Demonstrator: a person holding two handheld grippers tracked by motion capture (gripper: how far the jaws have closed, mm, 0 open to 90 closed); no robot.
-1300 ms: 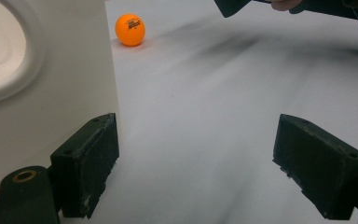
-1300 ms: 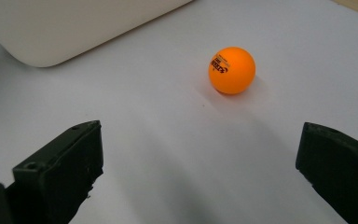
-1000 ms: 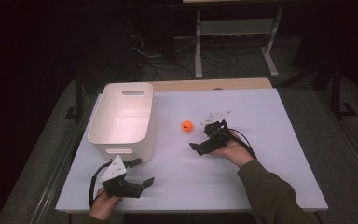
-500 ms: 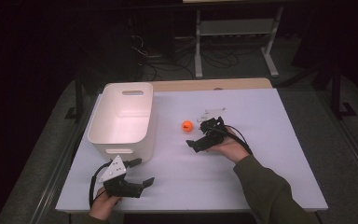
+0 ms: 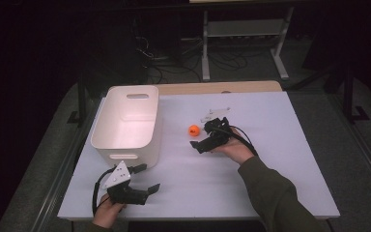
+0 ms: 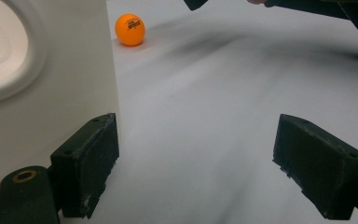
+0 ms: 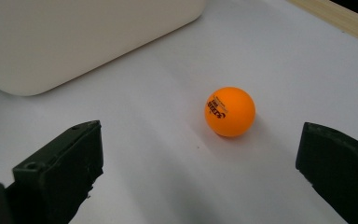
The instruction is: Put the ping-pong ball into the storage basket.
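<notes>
**Right gripper closing in on orange ball, jaws wide**

Orange ball (image 5: pixel 193 129) is sitting on the white worktop (image 5: pixel 280 159), just right of the white bin (image 5: pixel 125 126) and apart from it; nothing is touching it; in the right gripper view the ball (image 7: pixel 229 111) is lying ahead of the two black jaws, between their lines but nearer the right-hand one, black print facing the camera; the bin's rounded corner (image 7: pixel 74 42) is showing at upper left.

Right gripper (image 5: pixel 207 140) is hovering low over the worktop just right of the ball, pointing toward it; jaws are standing wide apart and holding nothing; the person's hand (image 5: pixel 234 150) is wrapping the body from behind, cable trailing over the wrist.

Left gripper (image 5: pixel 142 181) is resting near the front edge of the worktop, just in front of the bin's near wall; jaws spread wide, nothing between them; grey three-cornered plate (image 5: pixel 117 174) is sitting on top; in the left gripper view the bin wall (image 6: pixel 51 84) is standing just beside the left-hand jaw, with the ball (image 6: pixel 130 29) far off beyond it.
</notes>
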